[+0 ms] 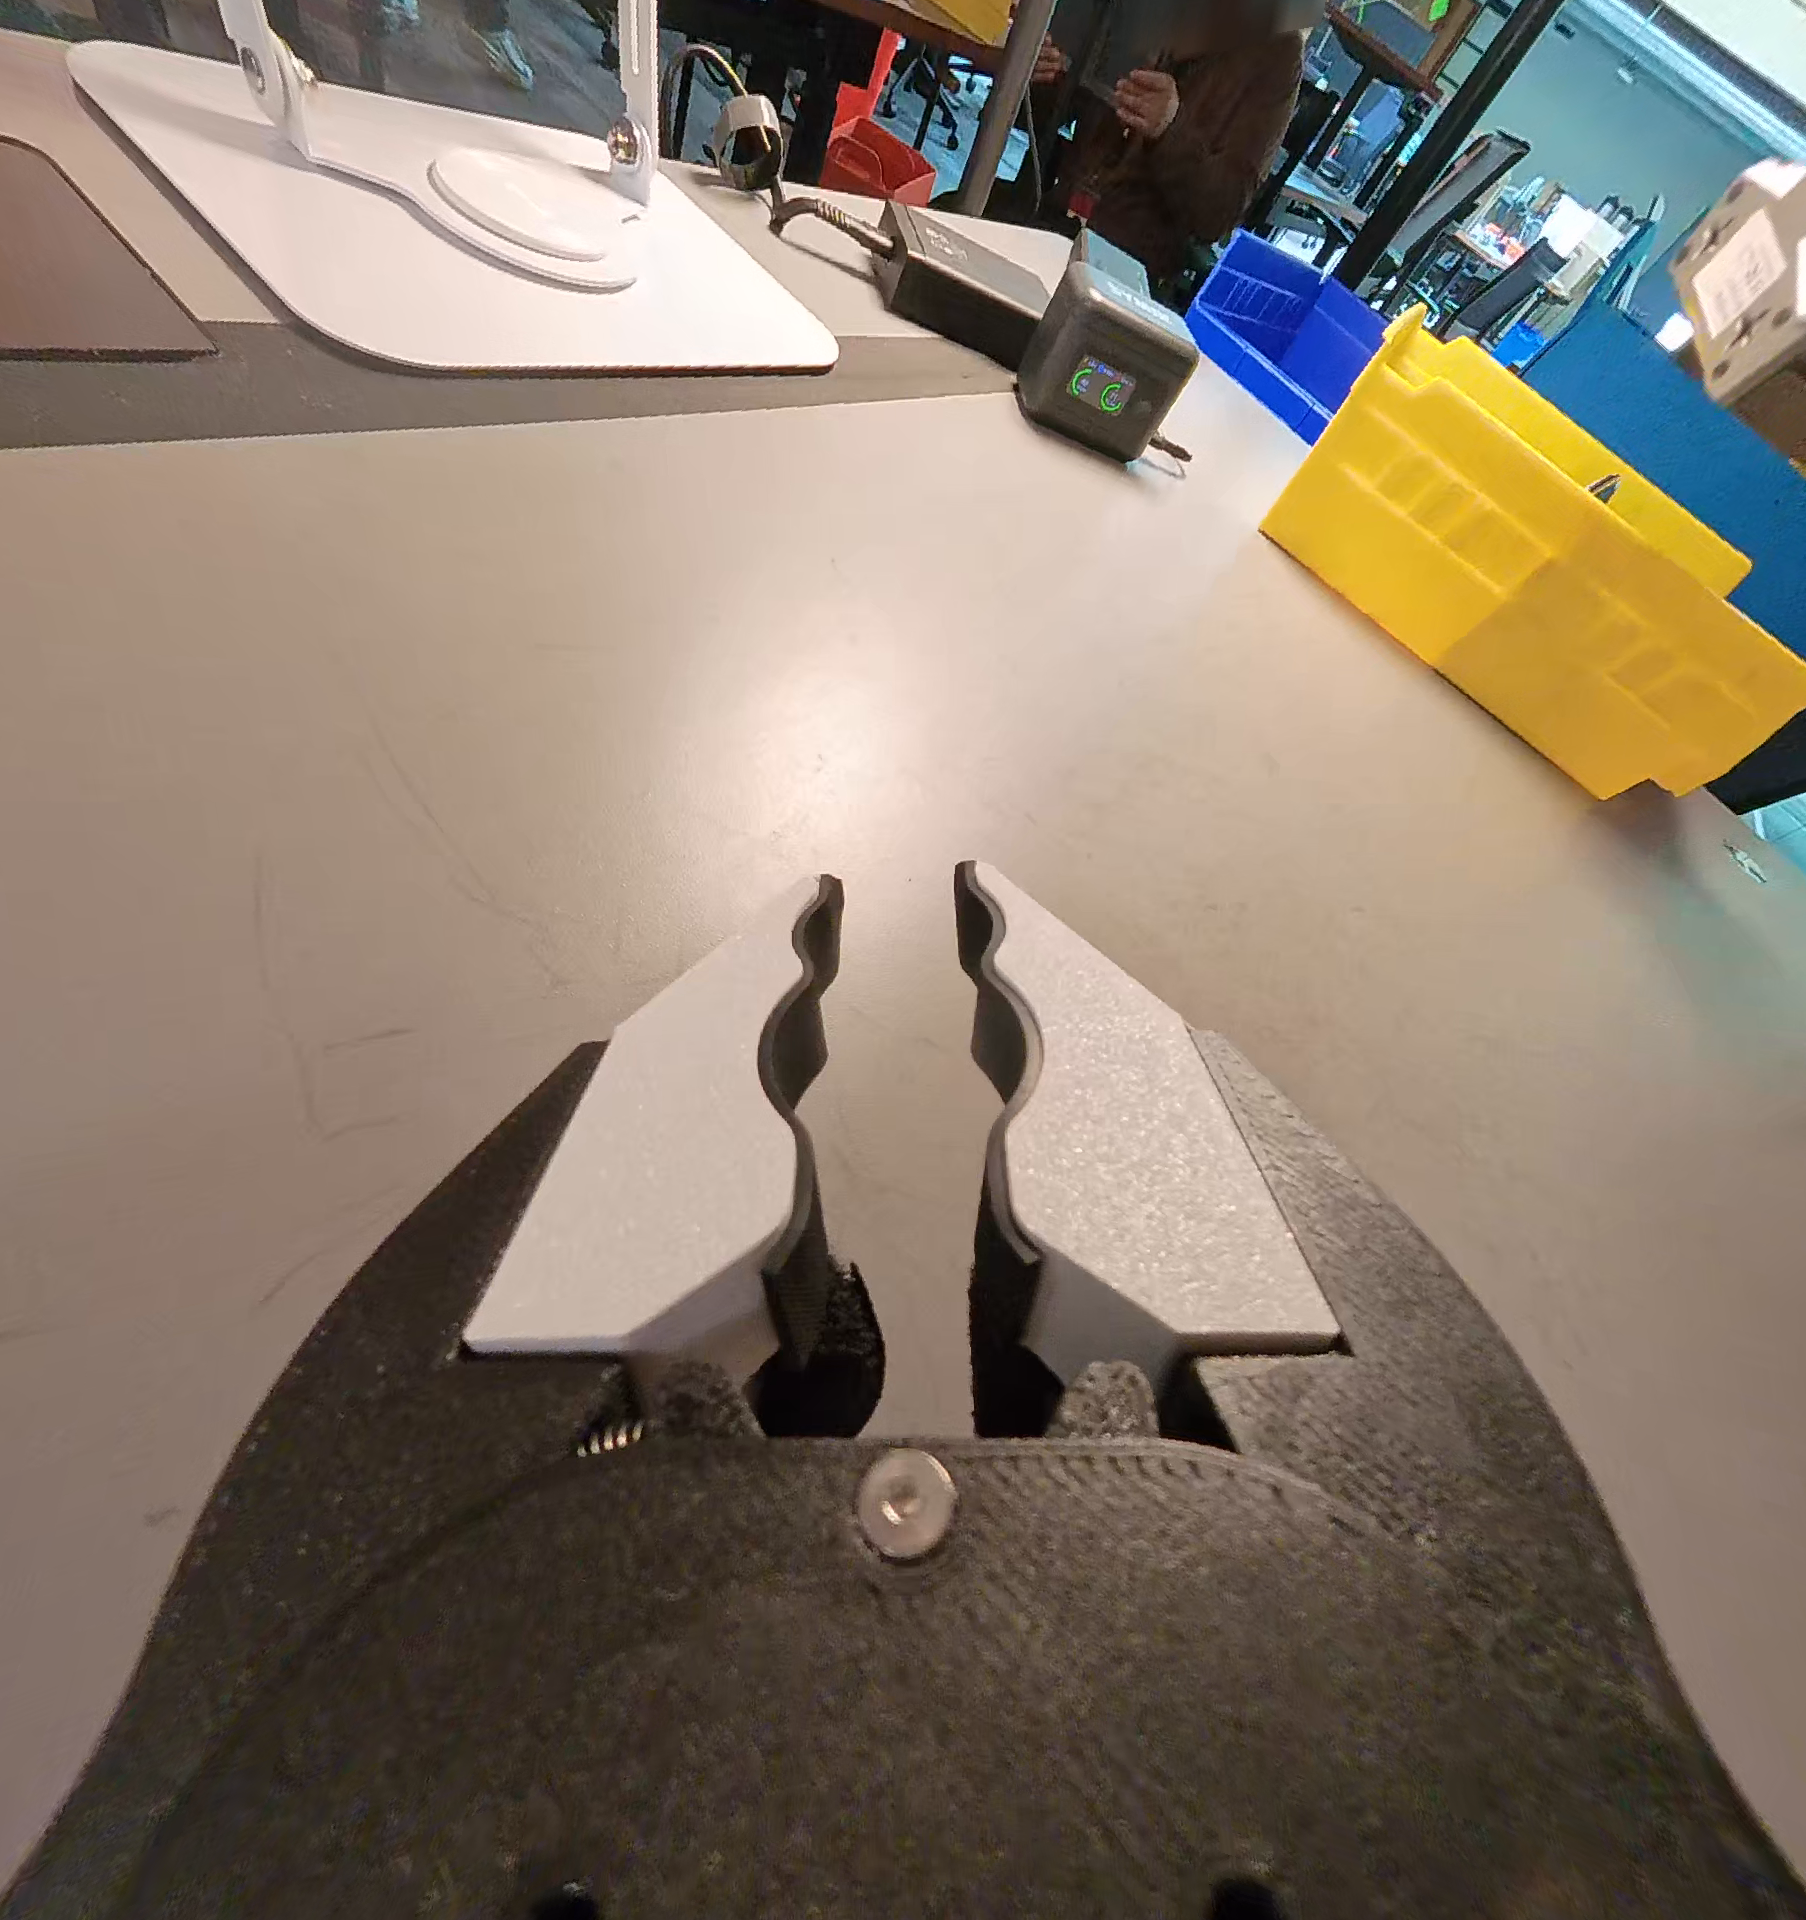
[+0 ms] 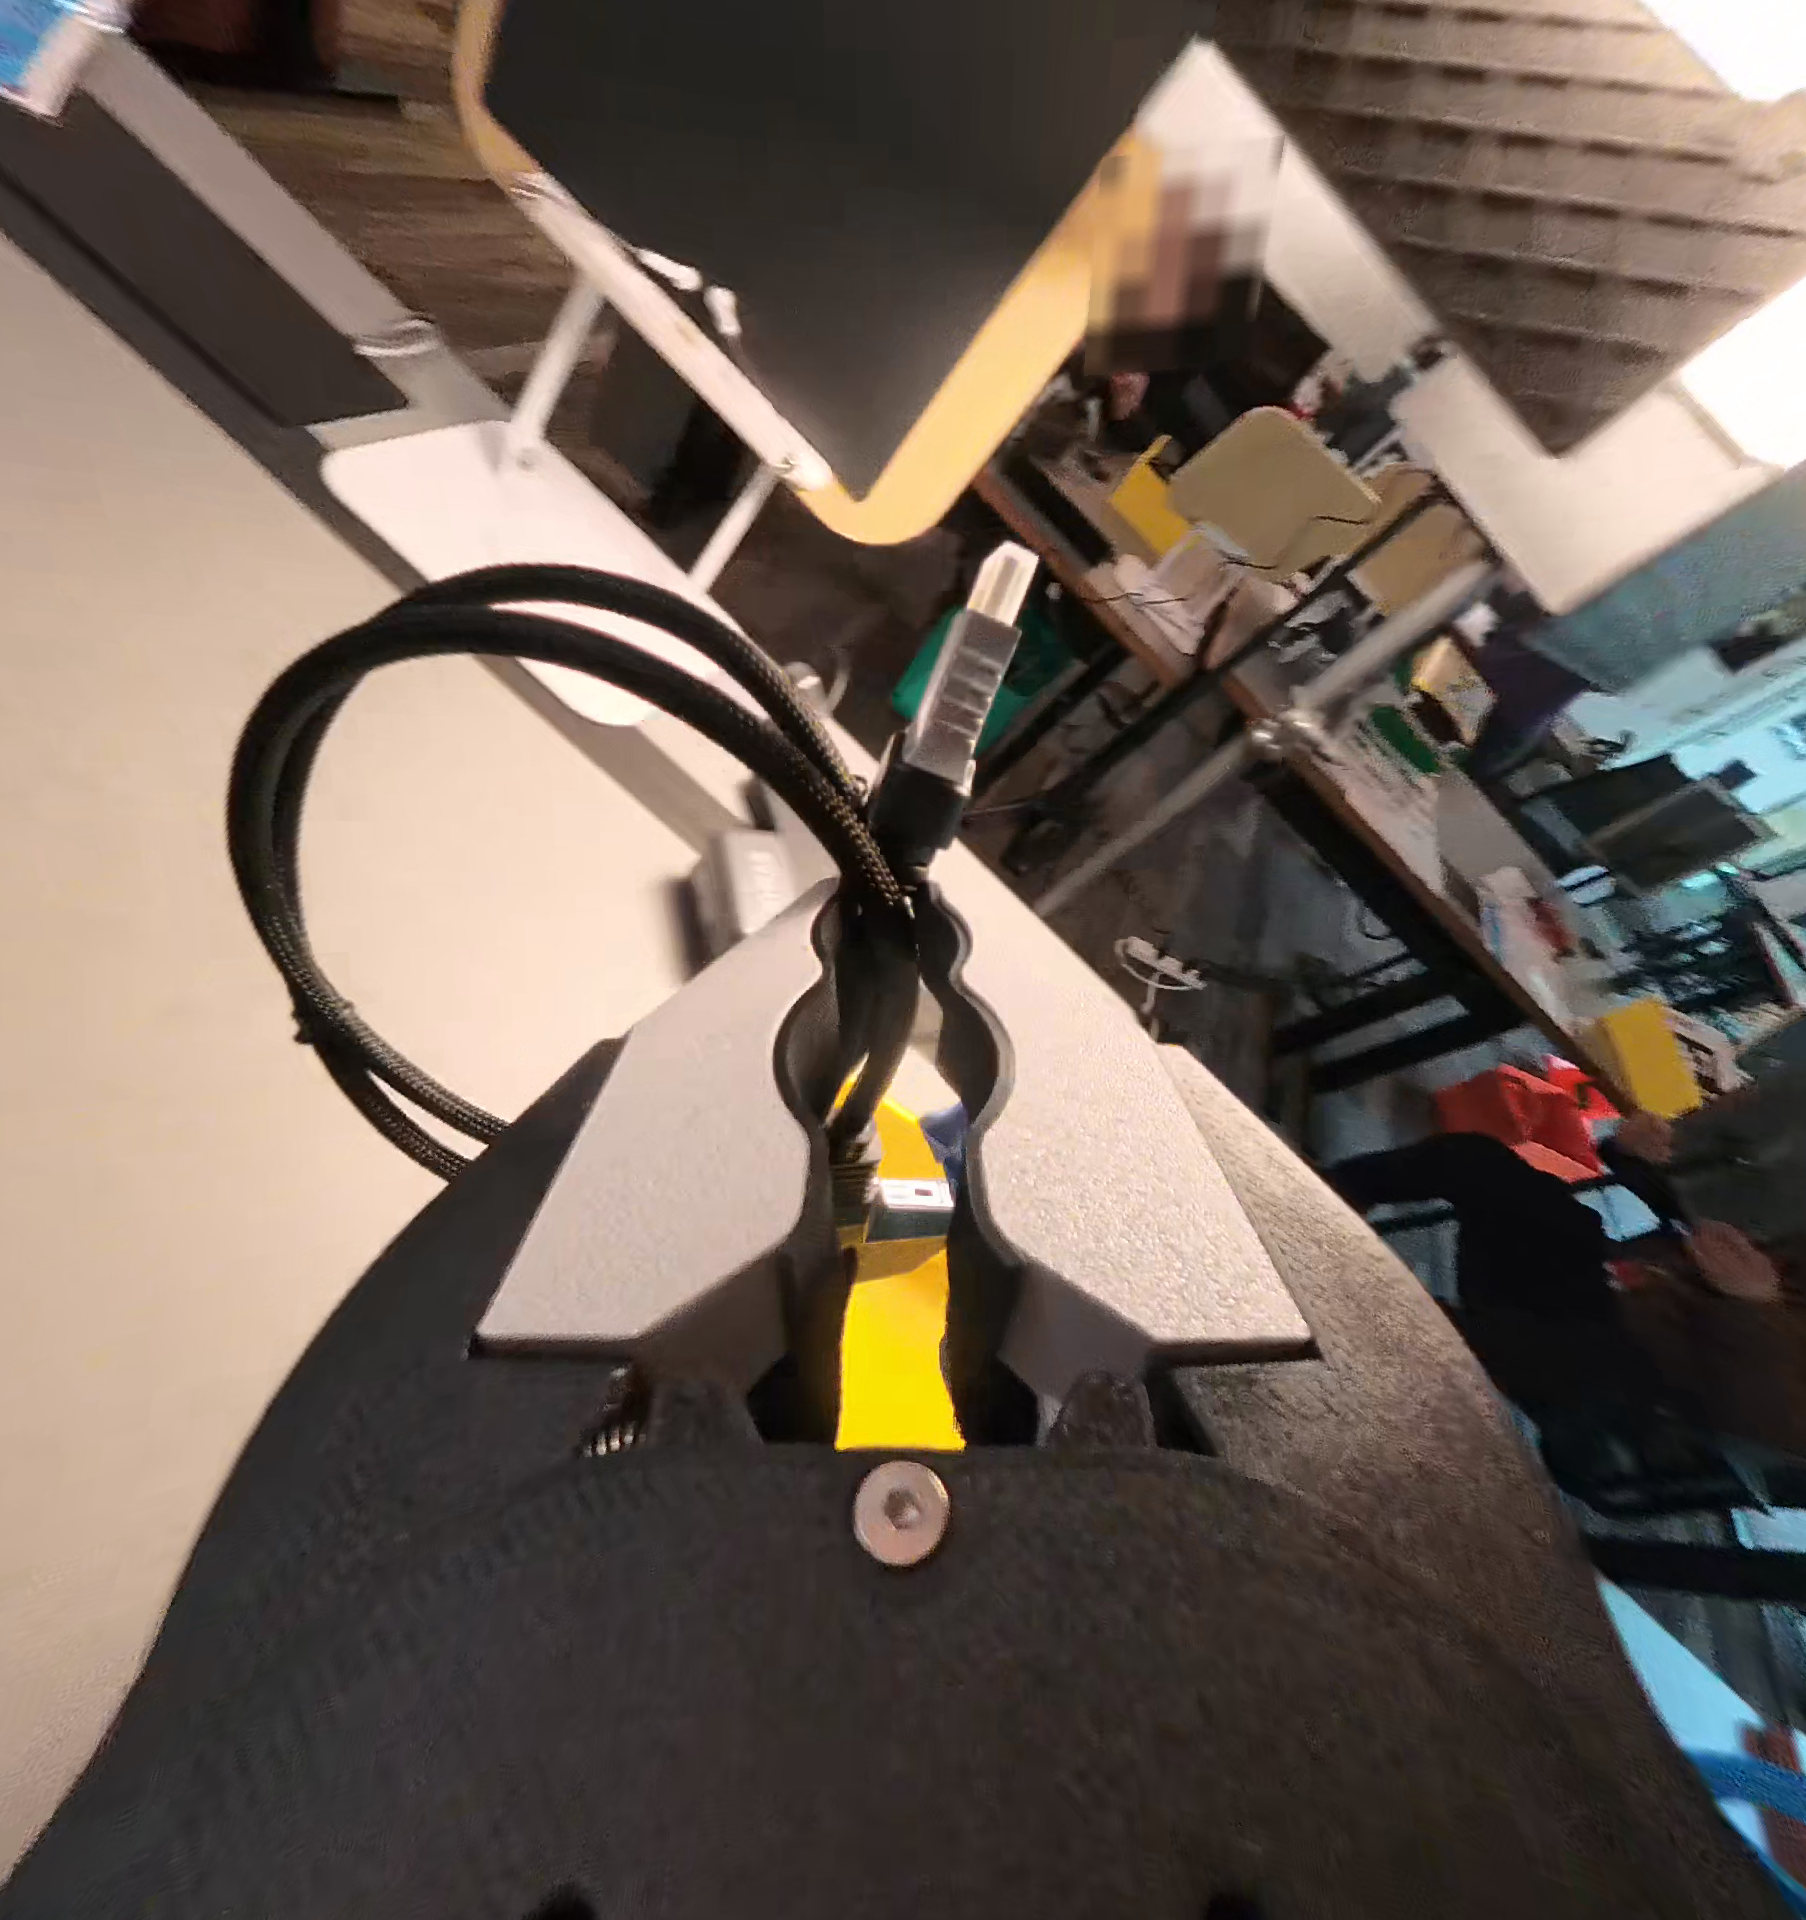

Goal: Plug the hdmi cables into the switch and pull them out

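Note:
My right gripper [image 2: 894, 894] is shut on a coiled black braided HDMI cable [image 2: 379, 748], held up in the air with the view tilted. One silver plug [image 2: 966, 686] sticks up past the fingertips, and a second plug [image 2: 904, 1205] hangs between the fingers lower down. My left gripper [image 1: 899, 883] is open and empty, low over the bare grey table [image 1: 566, 675]. The right gripper's body [image 1: 1782, 270] shows at the top right edge of the left wrist view. No HDMI switch is visible in either view.
Yellow bins [image 1: 1522, 613] and a blue bin [image 1: 1283, 312] stand at the table's right edge. A white monitor stand base [image 1: 442, 218], a black power brick [image 1: 961, 260] and a small grey device with a lit screen [image 1: 1101, 364] sit at the back. A person [image 1: 1179, 125] stands beyond the table. My hands' fingertips stand some 50 cm from each other.

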